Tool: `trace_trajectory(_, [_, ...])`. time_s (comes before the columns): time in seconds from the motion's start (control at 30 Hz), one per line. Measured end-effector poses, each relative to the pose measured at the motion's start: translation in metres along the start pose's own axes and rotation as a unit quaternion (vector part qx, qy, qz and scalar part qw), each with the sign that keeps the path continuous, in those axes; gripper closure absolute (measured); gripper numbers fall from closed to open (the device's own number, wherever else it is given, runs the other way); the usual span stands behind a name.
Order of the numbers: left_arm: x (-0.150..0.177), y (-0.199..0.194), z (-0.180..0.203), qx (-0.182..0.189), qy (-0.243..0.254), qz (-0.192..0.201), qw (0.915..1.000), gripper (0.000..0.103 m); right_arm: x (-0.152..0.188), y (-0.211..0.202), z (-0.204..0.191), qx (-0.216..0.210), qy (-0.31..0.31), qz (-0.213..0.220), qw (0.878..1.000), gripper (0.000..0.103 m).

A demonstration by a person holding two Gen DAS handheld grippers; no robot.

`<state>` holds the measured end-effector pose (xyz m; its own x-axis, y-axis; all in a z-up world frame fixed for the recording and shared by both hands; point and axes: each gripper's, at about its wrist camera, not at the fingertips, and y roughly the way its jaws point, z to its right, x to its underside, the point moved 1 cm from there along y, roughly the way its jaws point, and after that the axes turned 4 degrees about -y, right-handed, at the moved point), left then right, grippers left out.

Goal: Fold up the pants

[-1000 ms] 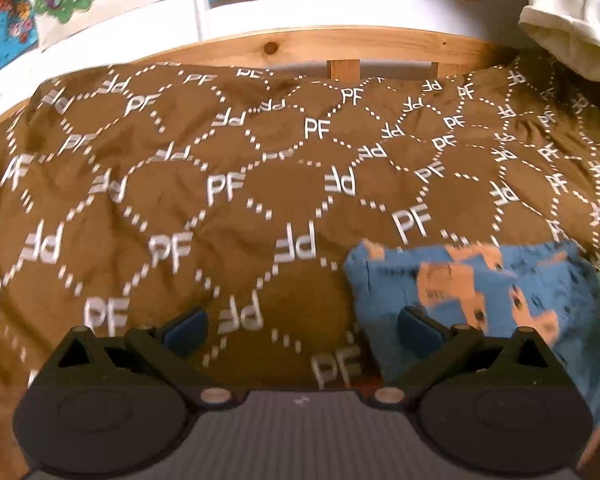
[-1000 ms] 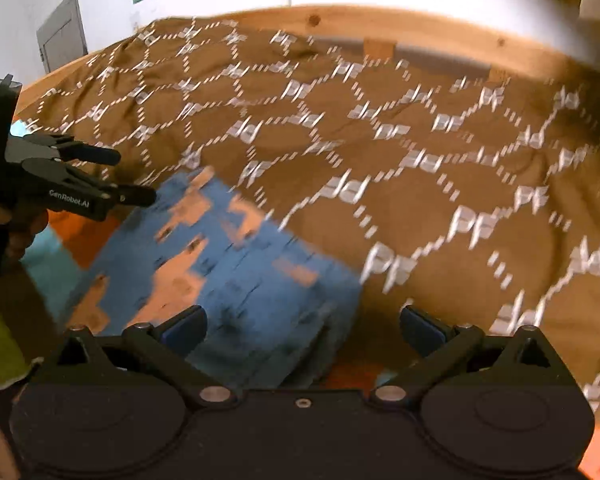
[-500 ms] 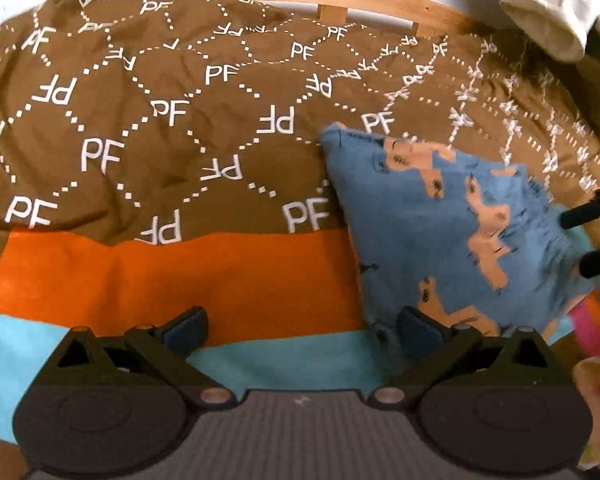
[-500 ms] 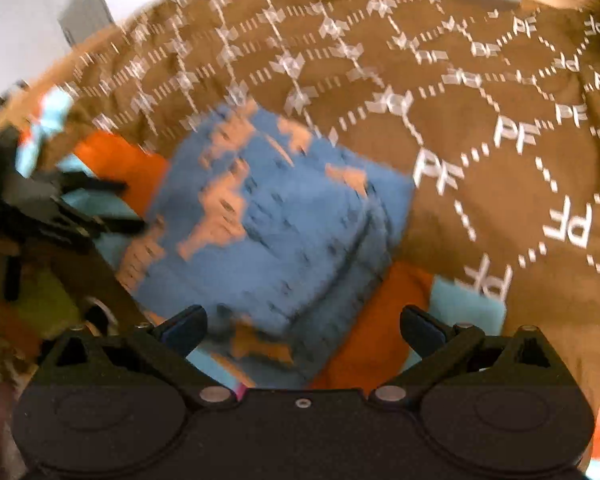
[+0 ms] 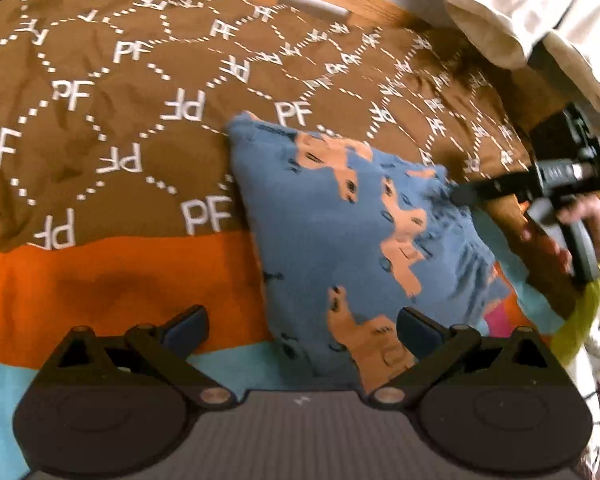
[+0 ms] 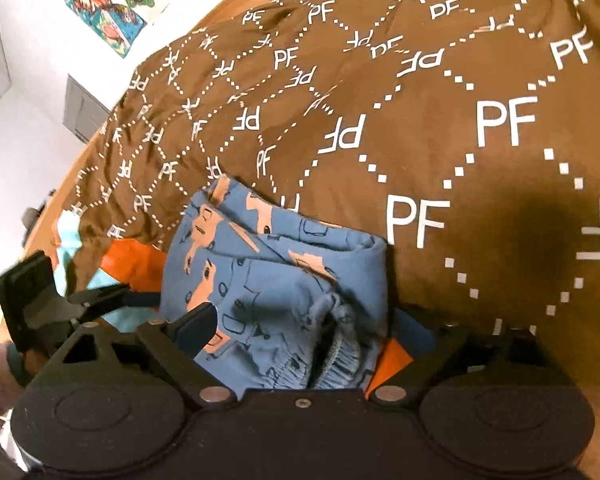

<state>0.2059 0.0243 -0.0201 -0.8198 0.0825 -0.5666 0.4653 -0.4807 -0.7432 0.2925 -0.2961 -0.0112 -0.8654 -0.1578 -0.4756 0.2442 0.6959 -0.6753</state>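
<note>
While the blue knit pants with orange animal print (image 5: 352, 240) lay folded into a compact stack on the brown quilted bedspread with white PF lettering (image 5: 120, 92), both tools sat close to them. The stack straddled the edge where the brown cover met an orange and light-blue striped blanket (image 5: 100, 280). The left gripper (image 5: 302, 330) had its jaws spread wide and held nothing; its right finger sat over the near corner of the stack, its left finger over the orange stripe, and contact could not be told. The right gripper (image 6: 306, 330) was also wide open, jaws spanning the near end of the stack where the gathered elastic waistband (image 6: 332, 356) bunched up; it gripped nothing, though the fabric looked just beside or touching the left pad. In the left wrist view the right tool's finger tips reached the far right edge of the pants, held by the person's hand (image 5: 580, 224). Layers showed as rolled folds on the right side of the stack. A wooden bed frame (image 5: 340, 0) ran behind, and a cream cloth (image 5: 540, 12) hung at upper right. Judged from this, the fold looked mostly done. The pants seemed light, soft and limp, with no stiffness, so layers would likely slide or spring open if nudged. Best hold was probably through all layers at a folded edge or the thicker waistband, not a single top layer.
</note>
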Motion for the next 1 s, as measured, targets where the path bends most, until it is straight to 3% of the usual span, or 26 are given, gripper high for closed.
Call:
trace_trajectory(0.23, [0.001, 0.004, -0.003, 0.038, -0.034, -0.025, 0.9984, 0.000, 0.004, -0.007, 0.021, -0.041, 0.074, 0.029, 0.996, 0.012])
trace_trajectory(0.47, [-0.002, 0.006, -0.019, 0.063, -0.096, -0.021, 0.9932, 0.002, 0.007, -0.008, 0.021, -0.015, 0.076, 0.032, 0.996, 0.040])
trace_trajectory(0.53, [-0.003, 0.006, -0.020, 0.064, -0.106, -0.024, 0.9920, 0.012, 0.008, -0.009, 0.022, -0.007, 0.075, 0.030, 0.997, 0.056])
trace_trajectory(0.6, [-0.003, 0.007, -0.023, 0.069, -0.117, -0.035, 0.9902, 0.036, 0.009, -0.010, 0.024, -0.002, 0.079, 0.029, 0.996, 0.061])
trace_trajectory(0.67, [-0.002, 0.009, -0.026, 0.078, -0.135, -0.050, 0.9865, 0.049, 0.010, -0.010, 0.025, -0.005, 0.083, 0.030, 0.996, 0.062])
trace_trajectory(0.87, [-0.002, 0.017, -0.025, 0.073, -0.154, -0.064, 0.9832, 0.053, 0.009, -0.008, 0.024, -0.001, 0.088, 0.024, 0.996, 0.062])
trace_trajectory(1.0, [-0.004, 0.016, -0.022, 0.042, -0.182, -0.073, 0.9798, 0.078, 0.012, -0.008, 0.007, 0.047, 0.058, 0.033, 0.997, 0.074])
